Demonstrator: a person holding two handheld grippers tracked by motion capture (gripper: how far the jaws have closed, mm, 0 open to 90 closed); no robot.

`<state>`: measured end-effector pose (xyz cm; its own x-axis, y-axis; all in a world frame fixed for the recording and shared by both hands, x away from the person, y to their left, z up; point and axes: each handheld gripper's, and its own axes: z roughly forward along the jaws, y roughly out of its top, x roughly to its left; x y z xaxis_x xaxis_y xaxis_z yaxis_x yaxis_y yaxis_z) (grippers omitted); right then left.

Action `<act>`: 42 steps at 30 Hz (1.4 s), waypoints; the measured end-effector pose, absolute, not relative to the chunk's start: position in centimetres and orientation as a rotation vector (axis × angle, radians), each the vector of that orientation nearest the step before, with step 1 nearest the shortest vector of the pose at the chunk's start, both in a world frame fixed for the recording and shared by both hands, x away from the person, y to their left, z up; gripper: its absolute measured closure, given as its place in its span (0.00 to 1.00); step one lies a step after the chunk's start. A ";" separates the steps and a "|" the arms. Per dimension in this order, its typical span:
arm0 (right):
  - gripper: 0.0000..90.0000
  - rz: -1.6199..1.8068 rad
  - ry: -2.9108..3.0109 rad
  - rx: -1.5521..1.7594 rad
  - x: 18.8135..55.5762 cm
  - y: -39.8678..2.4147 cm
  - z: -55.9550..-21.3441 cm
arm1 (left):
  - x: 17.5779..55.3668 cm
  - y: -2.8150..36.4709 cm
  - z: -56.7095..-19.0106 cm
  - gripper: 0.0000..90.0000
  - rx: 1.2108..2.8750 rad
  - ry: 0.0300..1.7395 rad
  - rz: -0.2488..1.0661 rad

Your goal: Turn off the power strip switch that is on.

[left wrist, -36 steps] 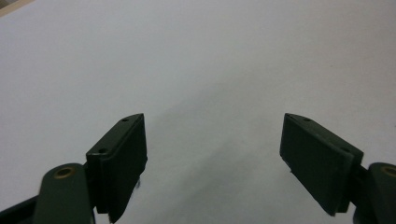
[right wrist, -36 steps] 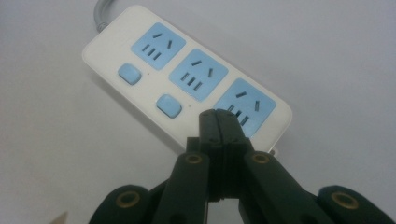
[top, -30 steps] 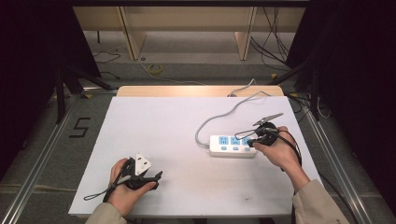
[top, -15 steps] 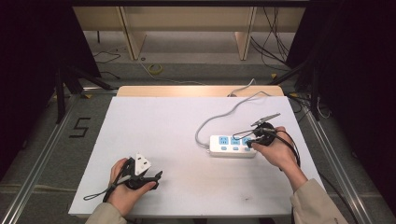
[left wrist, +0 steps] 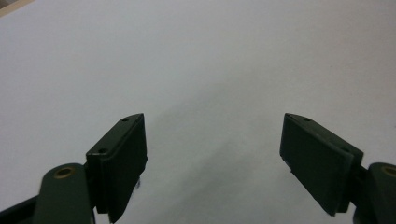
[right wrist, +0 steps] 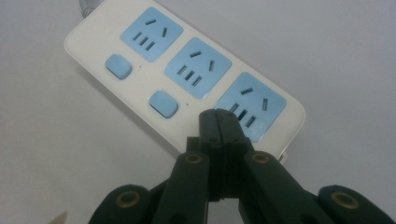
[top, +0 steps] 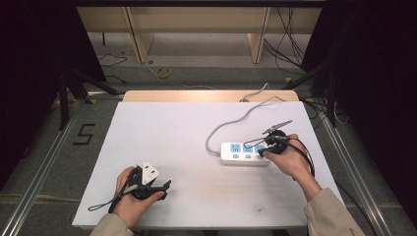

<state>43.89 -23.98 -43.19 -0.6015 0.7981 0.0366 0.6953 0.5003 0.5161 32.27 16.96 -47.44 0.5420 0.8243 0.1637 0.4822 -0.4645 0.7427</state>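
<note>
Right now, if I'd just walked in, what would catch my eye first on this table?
Probably the white power strip with three blue sockets, lying at the right of the white table, its grey cord curling away towards the far edge. The right tool, jaws shut, is poised over the strip's end socket. At the near left, the left tool rests open above bare table.

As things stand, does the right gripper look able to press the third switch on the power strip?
Probably yes. The right gripper has its jaws shut, tips over the power strip where the third switch would sit; they hide it. Nothing else seems to lie between them, though whether they already touch cannot be told.
</note>
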 end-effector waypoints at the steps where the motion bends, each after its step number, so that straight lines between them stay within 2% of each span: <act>1: 1.00 0.729 2.538 1.284 43.9 -23.9 -43.2 | 32.3 17.0 -47.4 0.25 2.134 1.051 0.684; 42: 1.00 0.694 2.540 1.303 44.2 -23.8 -43.9 | 32.3 17.0 -47.5 0.25 2.137 1.050 0.688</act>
<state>44.24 -23.82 -43.85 -0.5901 0.8067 0.0329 0.7112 0.5001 0.4940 32.29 16.97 -47.47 0.5417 0.8238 0.1670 0.4821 -0.4673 0.7411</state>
